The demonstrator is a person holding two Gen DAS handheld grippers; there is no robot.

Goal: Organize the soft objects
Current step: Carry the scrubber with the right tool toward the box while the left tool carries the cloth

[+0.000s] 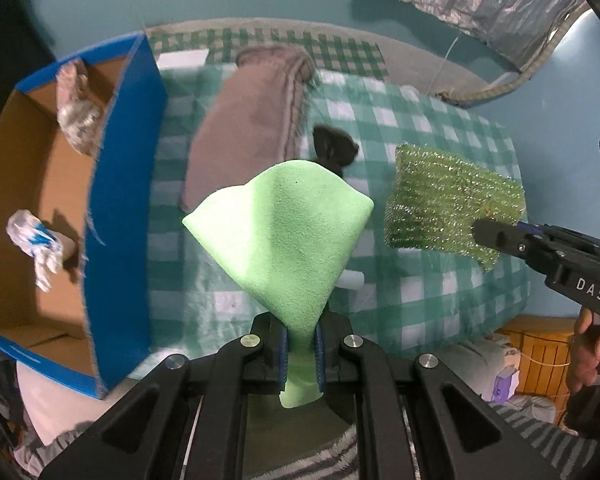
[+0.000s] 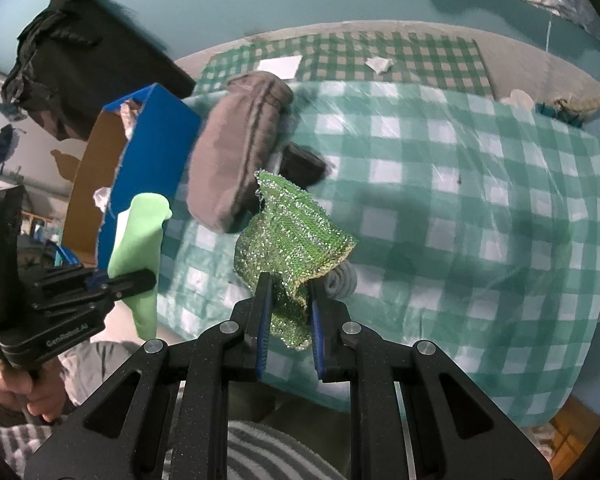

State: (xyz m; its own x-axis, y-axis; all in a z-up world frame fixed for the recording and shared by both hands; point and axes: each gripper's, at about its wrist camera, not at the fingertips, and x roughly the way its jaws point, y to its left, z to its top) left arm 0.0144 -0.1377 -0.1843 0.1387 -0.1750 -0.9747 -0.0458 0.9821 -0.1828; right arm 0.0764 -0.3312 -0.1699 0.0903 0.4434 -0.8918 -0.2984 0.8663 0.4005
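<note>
My left gripper (image 1: 301, 354): pads pinching light-green soft fleece cloth (image 1: 284, 236), held above green-checked tablecloth (image 1: 440, 128) | My right gripper (image 2: 287, 308): pads pinching glittery green mesh scrubber (image 2: 290, 232), raised over same tablecloth | Blue-sided cardboard box (image 1: 120, 184): left.

A matt, fleecy light-green cloth (image 1: 284, 232) and a glittery, rough green mesh scourer (image 1: 444, 204) are seen. The checked table cover (image 1: 440, 128) looks glossy under clear film. The box (image 1: 120, 200) is plain cardboard inside, blue outside.
</note>
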